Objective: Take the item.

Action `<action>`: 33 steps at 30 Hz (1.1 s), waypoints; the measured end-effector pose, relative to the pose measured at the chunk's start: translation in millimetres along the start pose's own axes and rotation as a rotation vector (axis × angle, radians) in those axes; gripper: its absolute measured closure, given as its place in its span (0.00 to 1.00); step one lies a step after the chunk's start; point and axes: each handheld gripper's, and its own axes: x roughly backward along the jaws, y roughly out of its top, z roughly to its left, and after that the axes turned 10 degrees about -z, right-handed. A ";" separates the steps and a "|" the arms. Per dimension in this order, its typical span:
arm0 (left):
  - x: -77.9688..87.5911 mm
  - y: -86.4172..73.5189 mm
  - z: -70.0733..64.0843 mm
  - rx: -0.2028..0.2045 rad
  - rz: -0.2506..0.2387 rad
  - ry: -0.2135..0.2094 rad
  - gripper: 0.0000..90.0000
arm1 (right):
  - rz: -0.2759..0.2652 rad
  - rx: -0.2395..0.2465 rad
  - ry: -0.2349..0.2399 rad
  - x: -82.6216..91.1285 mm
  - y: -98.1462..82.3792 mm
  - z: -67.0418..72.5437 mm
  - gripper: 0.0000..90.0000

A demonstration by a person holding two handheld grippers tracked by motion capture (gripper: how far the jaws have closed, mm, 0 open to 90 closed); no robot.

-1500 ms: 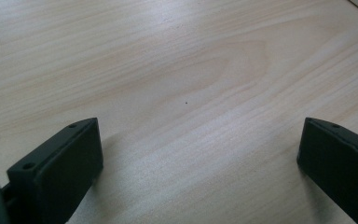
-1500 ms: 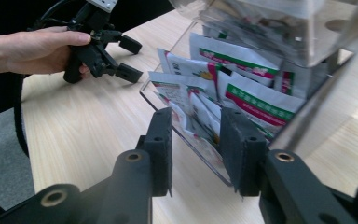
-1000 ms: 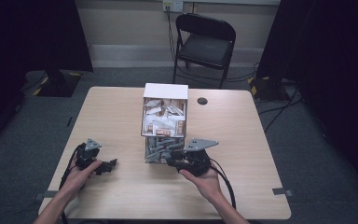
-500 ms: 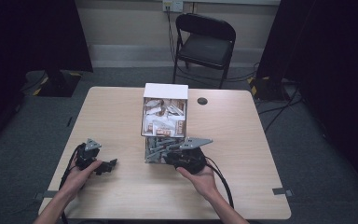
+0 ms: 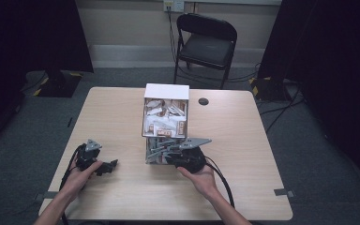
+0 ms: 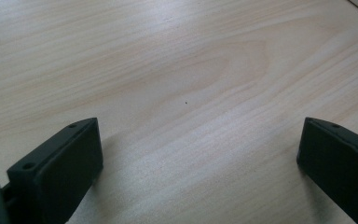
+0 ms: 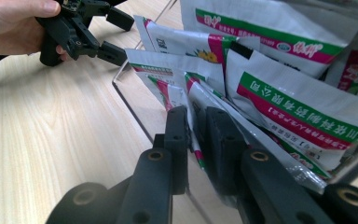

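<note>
Right gripper jaws just closing, pinching sachet edge in clear bin. Left gripper jaws wide apart, holding nothing, resting on table.

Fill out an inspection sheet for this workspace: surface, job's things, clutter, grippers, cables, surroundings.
Surface: wooden table, bare at the left.
Job's things: clear bin of green-and-white sachets; white box behind it, also holding packets.
Clutter: small dark disc near the far edge.
Grippers: right hand-held gripper has just been closing, jaws pinching a sachet at the bin's front wall; left hand-held gripper open, low over the bare wood.
Cables: one trails from each gripper toward the near edge.
Surroundings: folding chair, dark curtains, grey carpet.
</note>
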 end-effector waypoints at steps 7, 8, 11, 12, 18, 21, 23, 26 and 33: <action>-0.2 -0.1 0.0 0.000 -0.002 0.000 0.00 | 0.000 0.005 0.004 -1.3 -1.3 -0.8 0.92; 0.0 0.0 0.0 0.000 0.000 0.000 0.00 | -0.001 0.009 0.004 -1.7 -1.4 -0.8 0.93; -0.1 -0.1 -0.1 0.000 -0.002 0.001 0.00 | -0.001 0.008 0.002 -1.8 -1.2 -0.9 0.94; 0.0 0.0 0.1 0.000 0.000 -0.001 0.00 | -0.002 0.007 0.002 -1.8 -1.3 -1.0 0.94; -0.2 -0.1 -0.1 0.001 -0.003 0.001 0.00 | -0.004 0.008 -0.003 -0.7 -0.3 0.0 0.96; -0.1 0.0 0.1 0.000 0.000 -0.001 0.00 | -0.016 0.008 -0.003 1.4 1.6 1.0 0.97; -0.1 -0.1 -0.1 0.001 -0.002 0.001 0.00 | -0.028 0.007 0.003 4.7 3.9 1.3 0.97; 0.0 0.0 0.1 -0.001 0.000 -0.001 0.00 | -0.037 0.000 0.007 6.4 4.5 0.8 0.98; 0.0 0.1 0.3 -0.004 0.001 0.001 0.00 | -0.051 -0.003 0.022 8.6 5.4 0.6 0.98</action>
